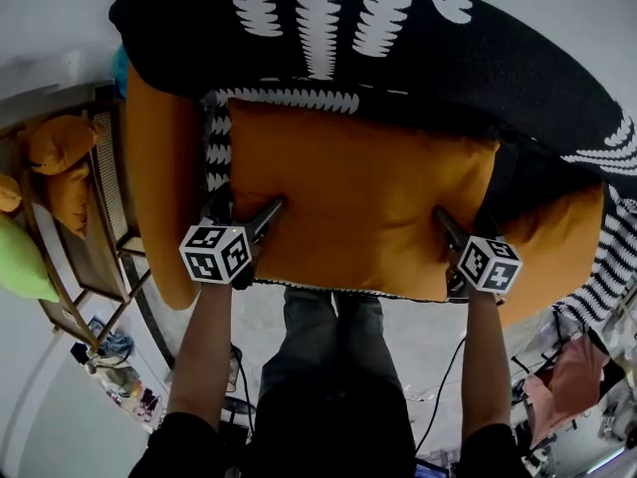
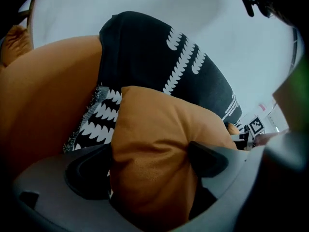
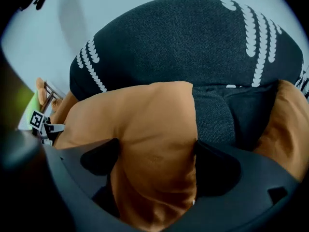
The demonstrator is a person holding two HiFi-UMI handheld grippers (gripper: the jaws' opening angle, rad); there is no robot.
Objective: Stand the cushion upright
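1. The cushion (image 1: 358, 202) was plain orange, roughly square and plump, with a smooth leather-like skin and no pattern showing.
2. It sat on the seat of an orange armchair (image 1: 157, 167), dead centre in the head view, its broad face turned up to the camera. Whether it lay flat or leaned back could not be told.
3. A black throw (image 1: 428, 63) with white leaf-like rows covered the chair back at the cushion's 12 o'clock. Its patterned, fringed part ran down past the cushion's 9 o'clock side, and its black cloth showed at the 3 o'clock side.
4. The left gripper (image 1: 242, 212) was at the cushion's 8 o'clock corner. Its jaws stood wide and pinched that corner, with stuffing bulging between the pads and the skin creased.
5. The right gripper (image 1: 466, 232) was at the cushion's 4 o'clock corner. Its jaws were also wide and clamped on the corner, which puckered into folds between the pads.
6. Both grippers came in from 6 o'clock, angled steeply down, with the person's bare forearms behind them.
7. The cushion's far edge met the throw, and its near edge reached the front lip of the seat.
8. A green pillow (image 1: 20, 257) was well apart at 9 o'clock in the head view.
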